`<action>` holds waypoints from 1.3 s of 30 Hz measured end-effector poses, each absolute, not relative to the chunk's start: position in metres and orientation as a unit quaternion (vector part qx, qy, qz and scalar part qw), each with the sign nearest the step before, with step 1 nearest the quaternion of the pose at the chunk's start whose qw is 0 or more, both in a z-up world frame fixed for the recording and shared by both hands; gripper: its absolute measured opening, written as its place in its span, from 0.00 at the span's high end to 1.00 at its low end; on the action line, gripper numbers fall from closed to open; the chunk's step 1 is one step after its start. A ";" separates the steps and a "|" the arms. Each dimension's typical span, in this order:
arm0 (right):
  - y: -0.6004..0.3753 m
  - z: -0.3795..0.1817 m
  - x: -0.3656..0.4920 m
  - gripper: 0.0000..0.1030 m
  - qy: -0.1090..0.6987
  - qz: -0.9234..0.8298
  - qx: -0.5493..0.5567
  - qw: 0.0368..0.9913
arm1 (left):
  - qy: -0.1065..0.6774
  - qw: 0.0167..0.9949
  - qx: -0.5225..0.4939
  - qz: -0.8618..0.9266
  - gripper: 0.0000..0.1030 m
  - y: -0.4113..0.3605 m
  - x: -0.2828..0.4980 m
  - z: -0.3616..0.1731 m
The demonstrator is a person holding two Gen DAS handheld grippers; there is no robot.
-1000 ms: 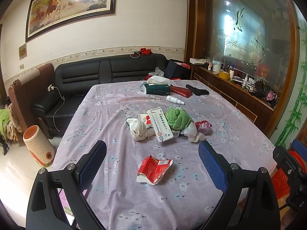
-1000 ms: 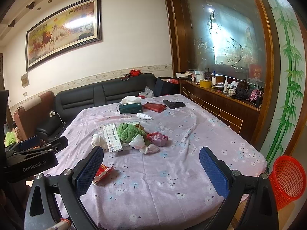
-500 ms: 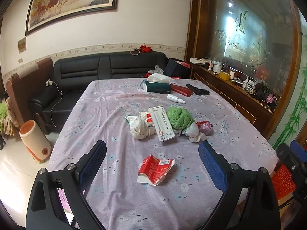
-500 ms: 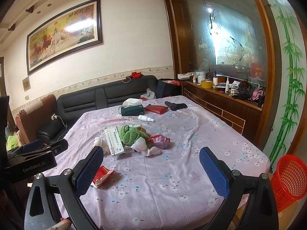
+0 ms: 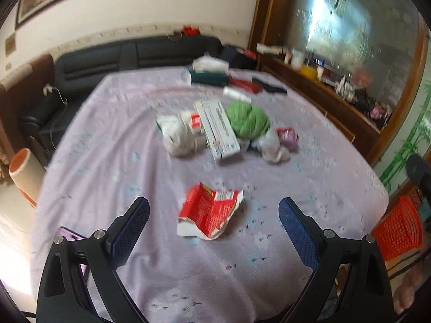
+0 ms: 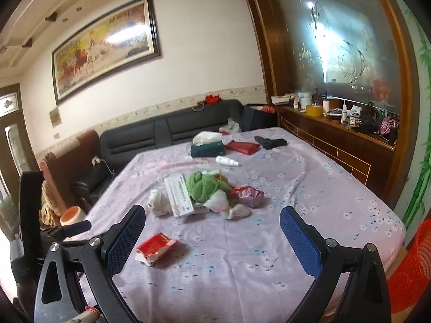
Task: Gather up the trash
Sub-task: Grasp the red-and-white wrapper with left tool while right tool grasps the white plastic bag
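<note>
My left gripper (image 5: 214,222) hangs with jaws wide over the torn red wrapper (image 5: 208,214) near the table's (image 5: 121,140) front edge; it looks light, crumpled, springy; I'd pinch its raised folded ridge; my right gripper (image 6: 212,227) gapes empty

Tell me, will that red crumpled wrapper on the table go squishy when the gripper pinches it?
Probably yes. The red crumpled wrapper looks like thin torn packaging, already creased and gaping open, so it should flatten between the left gripper fingers. It lies alone on the tablecloth, seems very light, and might slide rather than roll if nudged.
</note>
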State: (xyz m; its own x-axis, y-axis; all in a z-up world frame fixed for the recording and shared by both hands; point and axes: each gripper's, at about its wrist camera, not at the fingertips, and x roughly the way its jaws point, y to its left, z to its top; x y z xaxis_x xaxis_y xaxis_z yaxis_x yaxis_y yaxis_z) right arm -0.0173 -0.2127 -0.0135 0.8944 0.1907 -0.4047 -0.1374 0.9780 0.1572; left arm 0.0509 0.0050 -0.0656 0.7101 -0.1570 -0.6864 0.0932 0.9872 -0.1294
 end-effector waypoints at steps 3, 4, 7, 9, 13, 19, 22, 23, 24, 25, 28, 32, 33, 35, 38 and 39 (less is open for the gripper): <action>-0.213 -0.021 -0.002 0.01 0.227 0.097 0.055 0.968 | 0.396 0.914 -0.052 -0.078 0.07 0.002 0.070 -0.086; -0.213 -0.022 0.002 0.01 0.229 0.101 0.057 0.966 | 0.402 0.911 -0.047 -0.076 0.07 0.002 0.076 -0.091; -0.215 -0.030 0.021 0.03 0.244 0.112 0.064 0.961 | 0.426 0.899 -0.069 -0.077 0.07 0.004 0.089 -0.104; -0.215 -0.039 0.038 0.06 0.257 0.127 0.073 0.955 | 0.439 0.892 -0.078 -0.073 0.07 0.009 0.098 -0.112; -0.211 -0.058 0.073 0.14 0.287 0.152 0.090 0.941 | 0.470 0.875 -0.099 -0.056 0.13 0.023 0.115 -0.127; -0.200 -0.087 0.129 0.25 0.334 0.169 0.087 0.923 | 0.510 0.853 -0.092 -0.059 0.43 0.021 0.130 -0.148; -0.193 -0.101 0.156 0.27 0.358 0.160 0.076 0.917 | 0.517 0.849 -0.093 -0.062 0.57 0.019 0.131 -0.152; -0.190 -0.106 0.165 0.28 0.365 0.156 0.069 0.915 | 0.514 0.851 -0.092 -0.060 0.58 0.019 0.131 -0.152; -0.188 -0.112 0.175 0.29 0.374 0.148 0.063 0.913 | 0.514 0.851 -0.092 -0.059 0.63 0.018 0.132 -0.152; -0.188 -0.117 0.184 0.31 0.383 0.142 0.061 0.911 | 0.515 0.850 -0.094 -0.061 0.68 0.018 0.133 -0.152; -0.191 -0.130 0.204 0.38 0.399 0.137 0.071 0.904 | 0.512 0.851 -0.096 -0.067 0.72 0.016 0.134 -0.151; -0.185 -0.141 0.218 0.56 0.412 0.151 0.064 0.897 | 0.500 0.858 -0.090 -0.077 0.81 0.011 0.131 -0.144; -0.183 -0.141 0.219 0.57 0.411 0.150 0.058 0.897 | 0.497 0.860 -0.090 -0.079 0.82 0.010 0.130 -0.142; -0.181 -0.140 0.215 0.66 0.406 0.146 0.035 0.901 | 0.484 0.866 -0.092 -0.084 0.87 0.007 0.125 -0.136; -0.191 -0.136 0.204 0.70 0.404 0.155 0.059 0.900 | 0.466 0.877 -0.083 -0.079 0.88 0.003 0.116 -0.126; -0.194 -0.133 0.198 0.71 0.400 0.155 0.064 0.901 | 0.460 0.881 -0.080 -0.078 0.88 0.002 0.113 -0.123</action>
State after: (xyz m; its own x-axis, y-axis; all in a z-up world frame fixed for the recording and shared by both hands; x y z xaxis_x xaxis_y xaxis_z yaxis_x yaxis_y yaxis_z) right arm 0.1984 -0.1944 -0.1329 0.6310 0.3315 -0.7014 -0.2285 0.9434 0.2404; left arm 0.1127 0.0019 -0.1234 0.5653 -0.2114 -0.7973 0.0643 0.9750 -0.2128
